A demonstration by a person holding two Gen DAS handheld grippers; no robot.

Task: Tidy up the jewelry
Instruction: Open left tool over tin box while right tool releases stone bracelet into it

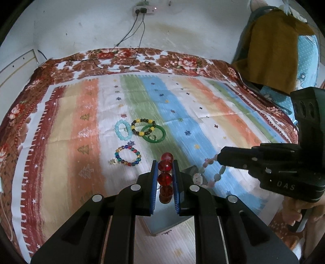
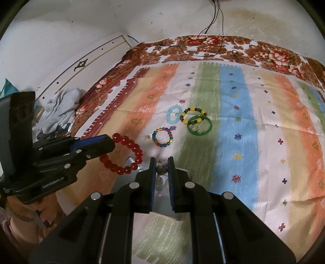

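Left gripper [image 1: 165,166] clamped shut on red bead bracelet [image 2: 124,155], loop dangling below jaws. Right gripper [image 2: 161,169] pinched shut on pale pastel bead bracelet [image 1: 211,172] (beads pink, white, blue-grey), hanging beside left gripper. Ahead of both, well apart from jaws, on striped cloth [image 1: 213,113]: light blue bracelet [image 1: 122,130], yellow-and-dark bracelet [image 1: 143,127] overlapping green bangle [image 1: 153,134], multicoloured bracelet [image 1: 128,155] nearest. Grey box [image 2: 132,162] partly hidden beneath grippers.

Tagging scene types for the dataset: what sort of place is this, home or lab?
Most likely a home bedroom. The work surface looks like a bed under a floral blanket with a striped cloth on top, clothes hang by the wall, and a wall socket has cords trailing down.
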